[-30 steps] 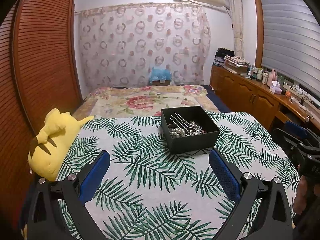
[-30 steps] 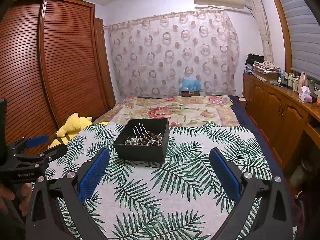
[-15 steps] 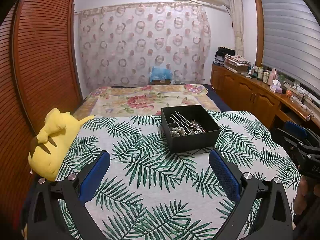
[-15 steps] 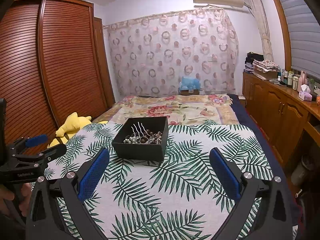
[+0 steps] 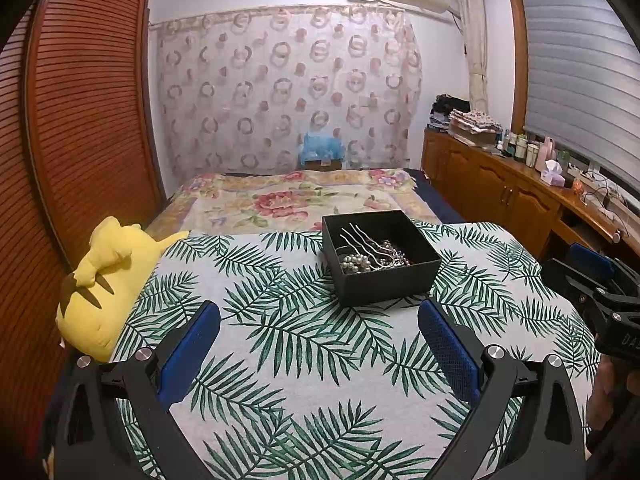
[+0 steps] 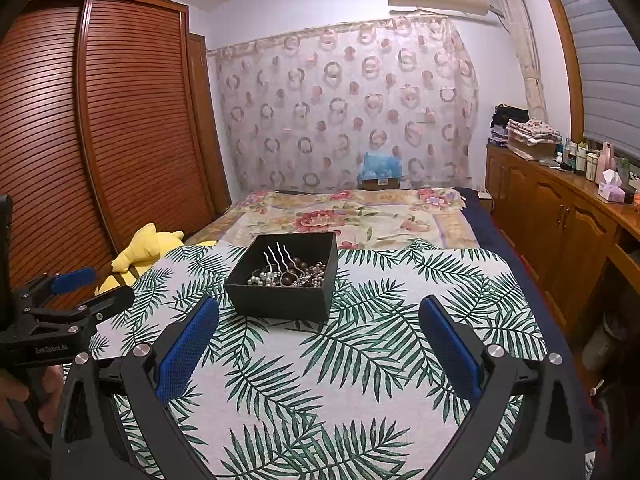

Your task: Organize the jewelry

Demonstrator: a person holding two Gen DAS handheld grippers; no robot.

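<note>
I am steering two hand-held grippers over a bed, and both wrist cameras look forward across it. Farthest left, a yellow plush toy (image 5: 104, 280) lies at the edge of the bed, beside a brown slatted wardrobe (image 5: 84, 120). Next comes my left gripper (image 5: 318, 346), its blue-padded fingers (image 5: 190, 354) spread wide with nothing between them, hovering low over a palm-leaf cloth (image 5: 280, 344) that covers the near part of the bed. Just beyond the fingers, toward the right of the left view, sits an open black box (image 5: 384, 280). The jewelry (image 5: 370, 258) lies heaped inside it: pale beads, darker beads and wavy silver hairpins, all tangled together. None shows on the cloth outside the box. Further right, my right gripper (image 6: 320, 346) is likewise wide open and holds nothing, with the box ahead of its left finger. At the far right runs a wooden cabinet (image 5: 500, 196) with bottles on top.

Over the last second almost nothing has changed: the box only drifted slightly in the right view, and neither gripper closed on anything. I judge that the pile is gathered but unsorted.
</note>
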